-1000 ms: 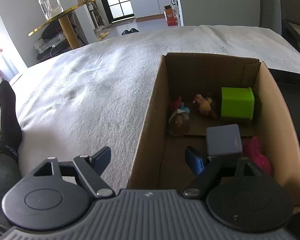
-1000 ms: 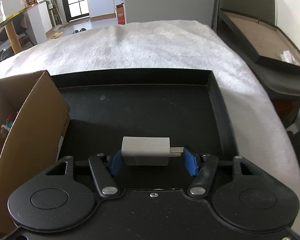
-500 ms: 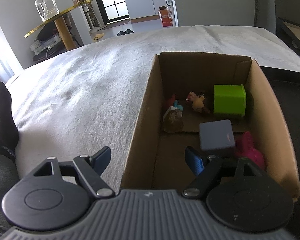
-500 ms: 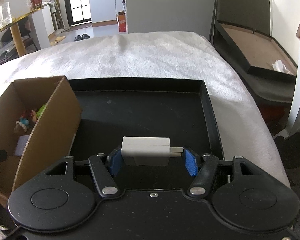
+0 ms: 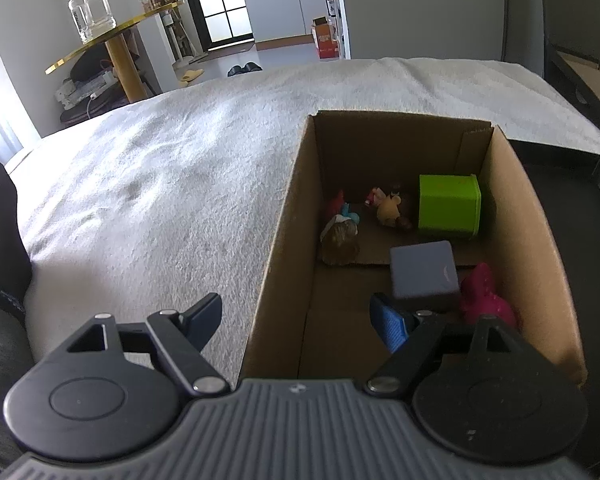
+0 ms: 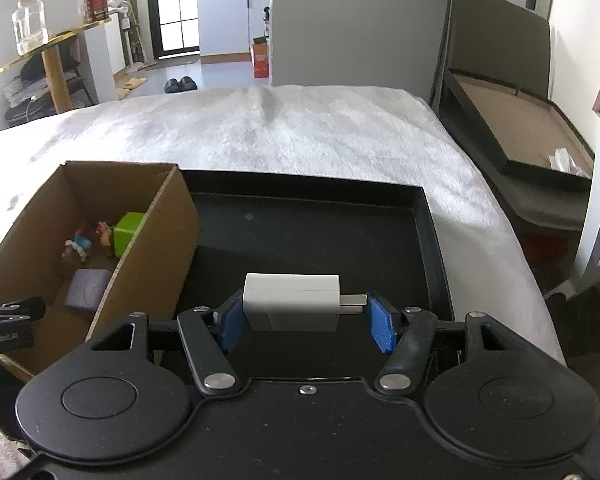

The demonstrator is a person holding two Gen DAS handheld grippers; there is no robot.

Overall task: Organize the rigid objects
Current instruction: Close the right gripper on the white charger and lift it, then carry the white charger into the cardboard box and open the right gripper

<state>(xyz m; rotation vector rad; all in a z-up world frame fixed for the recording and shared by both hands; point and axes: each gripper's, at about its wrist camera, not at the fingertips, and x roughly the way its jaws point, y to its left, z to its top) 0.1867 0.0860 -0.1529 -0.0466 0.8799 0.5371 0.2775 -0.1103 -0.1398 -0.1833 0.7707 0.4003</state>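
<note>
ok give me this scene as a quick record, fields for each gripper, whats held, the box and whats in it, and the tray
left gripper: left gripper open, empty, its fingers either side of the box's near-left wall
right gripper: right gripper shut on white charger, held over the tray
box: open cardboard box on the white blanket
box contents: green cube, grey block, pink toy, small figurines
tray: black tray right of the box, nothing seen lying in it
</note>
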